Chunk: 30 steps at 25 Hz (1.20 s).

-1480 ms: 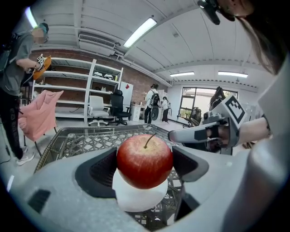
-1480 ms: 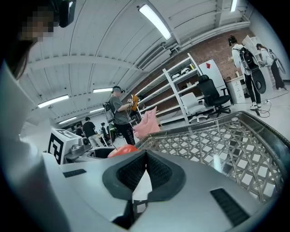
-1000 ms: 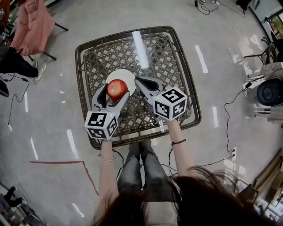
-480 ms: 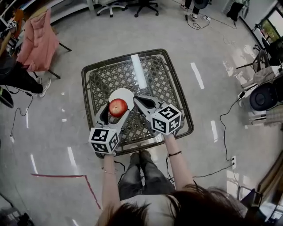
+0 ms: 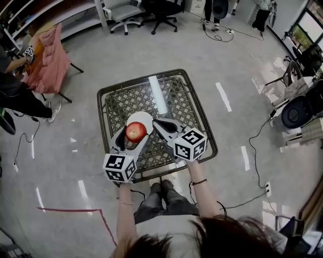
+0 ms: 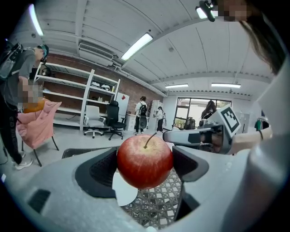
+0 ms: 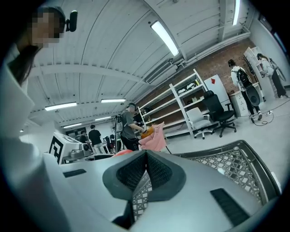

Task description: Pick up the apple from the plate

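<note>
A red apple point(image 5: 135, 131) point(image 6: 145, 161) with a thin stem is clamped between the two dark pads of my left gripper point(image 5: 132, 133) point(image 6: 146, 164), which is shut on it. The apple hangs above the white plate point(image 5: 142, 119), whose edge point(image 6: 124, 195) shows below the fruit in the left gripper view. My right gripper point(image 5: 157, 123) point(image 7: 145, 174) is shut with nothing in it, its tips close to the right of the apple over the table. A sliver of the apple point(image 7: 123, 152) shows past the right gripper's left jaw.
The plate sits on a square lattice-topped table point(image 5: 177, 95) with a raised dark rim. Office chairs point(image 5: 123, 11) stand beyond it, a chair with a pink jacket point(image 5: 47, 53) at far left. Cables point(image 5: 262, 131) trail on the floor at right. People stand in the background.
Both grippers and the apple have risen away from the table; the table and plate look smaller and farther below. The left gripper has kept its hold on the apple.
</note>
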Motion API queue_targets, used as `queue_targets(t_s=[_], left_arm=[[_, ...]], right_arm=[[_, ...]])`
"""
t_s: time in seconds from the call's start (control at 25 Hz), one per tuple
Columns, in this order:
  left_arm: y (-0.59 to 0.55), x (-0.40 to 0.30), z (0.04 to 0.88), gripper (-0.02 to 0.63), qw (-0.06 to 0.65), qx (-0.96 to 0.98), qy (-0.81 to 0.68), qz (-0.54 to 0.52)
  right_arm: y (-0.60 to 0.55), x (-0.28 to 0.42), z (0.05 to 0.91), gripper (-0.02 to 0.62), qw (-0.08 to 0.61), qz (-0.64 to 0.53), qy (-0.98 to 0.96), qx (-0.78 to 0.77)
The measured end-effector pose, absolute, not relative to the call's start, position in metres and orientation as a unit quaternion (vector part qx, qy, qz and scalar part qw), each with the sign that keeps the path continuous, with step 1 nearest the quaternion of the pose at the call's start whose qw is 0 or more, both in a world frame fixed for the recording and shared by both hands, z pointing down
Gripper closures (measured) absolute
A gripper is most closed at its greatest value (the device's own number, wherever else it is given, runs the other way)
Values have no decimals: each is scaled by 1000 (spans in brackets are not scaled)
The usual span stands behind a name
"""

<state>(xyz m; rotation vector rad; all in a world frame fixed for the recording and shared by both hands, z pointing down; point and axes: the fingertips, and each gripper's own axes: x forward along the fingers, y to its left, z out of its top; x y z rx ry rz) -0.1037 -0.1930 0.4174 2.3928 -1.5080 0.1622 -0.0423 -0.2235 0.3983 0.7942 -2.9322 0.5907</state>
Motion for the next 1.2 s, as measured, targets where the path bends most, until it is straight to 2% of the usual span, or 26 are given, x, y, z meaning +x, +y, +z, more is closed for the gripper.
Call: queue_targets(t_s=[0.6,1.2], left_arm=[[-177,-105,380,213,140,843,-518,32],[-175,-98,381,213,139,850,-507,36]], right_arm=[[-204,-38,365,586,1,177,-950,256],[-201,-33,363,586,-4,167,-952,257]])
